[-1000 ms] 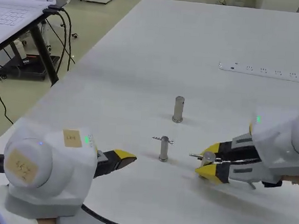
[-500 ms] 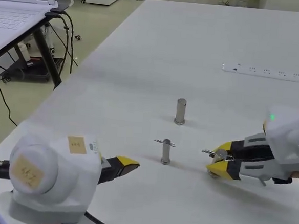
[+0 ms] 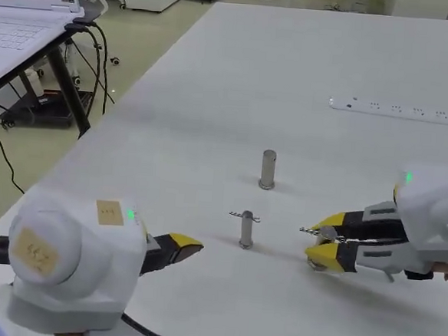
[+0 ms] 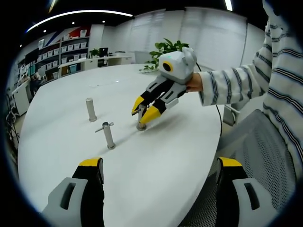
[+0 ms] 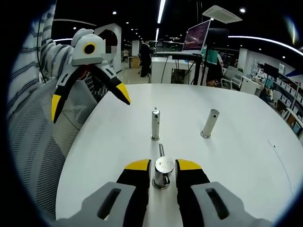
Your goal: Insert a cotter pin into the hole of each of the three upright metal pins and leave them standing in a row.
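- A white table (image 3: 214, 83) with a smooth matte top is seen across most of the head view; its rounded edge is shown in both gripper views.
- The left gripper (image 4: 159, 165) is seen at the lower left of the head view as a glossy white rounded shell with black jaws tipped in yellow. Its jaws are spread wide and nothing is held between them.
- The right gripper (image 3: 326, 240), of the same white shell and yellow-tipped black jaws, is seen at the right edge of the head view. Its jaws are pinched on the gripped pin (image 5: 163, 166).
- A long flat white power strip (image 3: 401, 111) is laid on the table at the upper right of the head view.
- Three short cylinders of dull silver metal, each with a slightly wider foot, are seen near the middle of the head view. The far pin (image 3: 268, 169) is stood upright and bare. The middle pin (image 3: 246, 231) is stood upright just below it. The gripped pin is found to the right of the middle pin, between the yellow tips.
- A thin silver cotter pin (image 3: 244, 215) is passed crosswise through the top of the middle pin.
- A second cotter pin (image 3: 309, 232) is seen jutting leftward from the top of the gripped pin.
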{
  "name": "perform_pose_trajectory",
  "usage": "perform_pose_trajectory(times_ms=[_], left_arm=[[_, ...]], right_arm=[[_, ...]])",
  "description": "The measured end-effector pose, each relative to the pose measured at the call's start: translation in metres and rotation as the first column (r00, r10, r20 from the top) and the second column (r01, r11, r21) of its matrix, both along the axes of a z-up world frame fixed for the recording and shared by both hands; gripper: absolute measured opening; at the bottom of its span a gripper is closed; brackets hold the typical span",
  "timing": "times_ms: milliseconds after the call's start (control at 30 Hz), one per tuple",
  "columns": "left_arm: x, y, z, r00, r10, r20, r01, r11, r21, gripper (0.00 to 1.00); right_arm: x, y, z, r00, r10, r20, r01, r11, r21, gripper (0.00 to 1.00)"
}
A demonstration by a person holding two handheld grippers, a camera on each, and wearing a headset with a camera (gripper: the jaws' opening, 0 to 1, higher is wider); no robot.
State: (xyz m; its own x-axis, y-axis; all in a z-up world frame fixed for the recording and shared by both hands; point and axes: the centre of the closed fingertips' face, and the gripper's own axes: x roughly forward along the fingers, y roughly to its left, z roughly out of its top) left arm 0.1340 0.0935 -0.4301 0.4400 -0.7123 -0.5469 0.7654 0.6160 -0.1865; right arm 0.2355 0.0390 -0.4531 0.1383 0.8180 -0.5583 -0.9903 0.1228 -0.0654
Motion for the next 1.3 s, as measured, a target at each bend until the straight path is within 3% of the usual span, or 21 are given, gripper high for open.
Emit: perform_pose_trajectory(times_ms=[133,233,367,467,567,600,700,800,867,1033,1200,1300], left_arm=[[0.007,0.003,0.007,1.0,0.008,0.012,-0.008,1.0,-0.009,0.99],[0.013,0.006,0.012,1.0,0.018,0.024,-0.017,1.0,-0.018,0.99],[0.02,0.01,0.017,0.999,0.034,0.033,-0.033,0.999,-0.03,0.99],[0.026,0.014,0.019,0.998,0.043,0.039,-0.042,0.999,-0.032,0.99],[0.035,0.019,0.02,0.998,0.05,0.046,-0.049,0.998,-0.031,0.99],[0.038,0.02,0.021,0.997,0.053,0.049,-0.051,0.998,-0.034,0.99],[0.048,0.022,0.026,0.996,0.046,0.071,-0.043,0.998,-0.045,0.99],[0.064,0.023,0.03,0.995,0.038,0.087,-0.035,0.999,-0.037,0.99],[0.076,0.025,0.033,0.994,0.035,0.105,-0.032,0.999,-0.026,0.98],[0.113,0.026,0.041,0.991,0.04,0.127,-0.033,0.998,-0.054,0.95],[0.15,0.022,0.044,0.986,0.016,0.164,-0.01,0.999,-0.037,0.84],[0.167,0.019,0.044,0.984,0.015,0.176,-0.009,0.999,-0.035,0.72]], right_arm=[[0.0,-0.005,0.017,0.998,-0.07,-0.002,0.07,0.997,0.035,0.41],[-0.003,-0.013,0.029,0.992,-0.121,0.029,0.119,0.991,0.058,0.57],[-0.02,-0.03,0.028,0.978,-0.202,-0.051,0.205,0.978,0.046,0.7],[-0.031,-0.04,0.029,0.971,-0.229,-0.061,0.233,0.971,0.061,0.75],[-0.042,-0.047,0.029,0.944,-0.298,-0.142,0.311,0.947,0.076,0.82],[-0.043,-0.048,0.03,0.935,-0.321,-0.153,0.335,0.939,0.081,0.87],[-0.045,-0.055,0.031,0.925,-0.348,-0.154,0.363,0.928,0.087,0.93],[-0.046,-0.061,0.031,0.901,-0.396,-0.177,0.415,0.906,0.08,0.97],[-0.049,-0.064,0.032,0.892,-0.414,-0.181,0.433,0.898,0.079,0.98],[-0.055,-0.07,0.035,0.87,-0.452,-0.195,0.473,0.878,0.074,0.98],[-0.056,-0.078,0.036,0.849,-0.485,-0.211,0.509,0.857,0.076,0.98],[-0.055,-0.086,0.036,0.837,-0.506,-0.206,0.528,0.847,0.062,0.98]])
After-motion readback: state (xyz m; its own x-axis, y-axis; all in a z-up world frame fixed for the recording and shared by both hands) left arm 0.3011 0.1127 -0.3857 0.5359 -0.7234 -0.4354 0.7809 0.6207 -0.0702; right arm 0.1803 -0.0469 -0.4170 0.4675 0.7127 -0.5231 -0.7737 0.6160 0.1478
